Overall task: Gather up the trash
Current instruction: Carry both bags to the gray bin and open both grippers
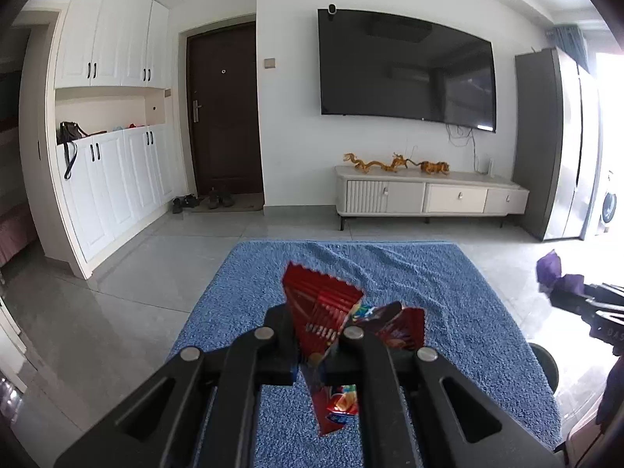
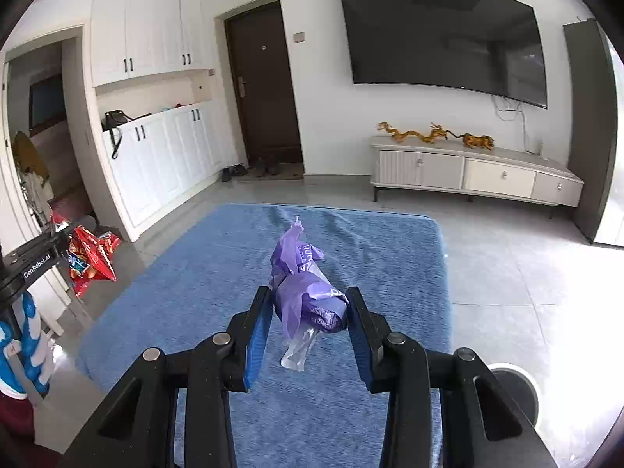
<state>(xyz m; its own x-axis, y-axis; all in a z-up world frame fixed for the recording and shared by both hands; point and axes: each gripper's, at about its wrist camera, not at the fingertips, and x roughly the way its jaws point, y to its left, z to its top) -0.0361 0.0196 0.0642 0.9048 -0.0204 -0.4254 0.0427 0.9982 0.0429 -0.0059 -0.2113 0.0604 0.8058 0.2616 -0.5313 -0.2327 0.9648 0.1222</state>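
Step in hand: carrying two pieces of trash away, one in each gripper, presumably toward a bin; no bin can be made out for certain in either view.
Landmark: the blue rug [image 2: 351, 249], which lies on the grey tiled floor [image 1: 128, 284]; all places below are given from it.
Left gripper [image 1: 316, 335]: closed almost fully, pinching a red snack wrapper [image 1: 319, 304] by its middle.
Red snack wrapper: above the near part of the rug, clear of it, its crimped top standing up past the gripper and its lower end hanging down between the arms. In the right wrist view it shows off the rug's left edge [image 2: 91, 257].
Right gripper [image 2: 310, 312]: partly closed around a crumpled purple bag [image 2: 308, 296], the blue pads pressing on both its sides.
Purple bag: above the middle of the rug, not touching it, with a twisted tail pointing away and a clear plastic scrap dangling below. In the left wrist view it shows off the rug's right side [image 1: 553, 273].
Doing it well: keep both grips steady, since thin film can slide out of a pinch; move level and without jerks.
Watch: the wrapper's loose lower end and the bag's clear scrap could snag or drop.
Next, as a judgement: bring each piece over the bin before opening, one gripper at a time.
Dark round object [image 2: 514, 390]: off the rug's near right corner; whether it is a bin I cannot tell.
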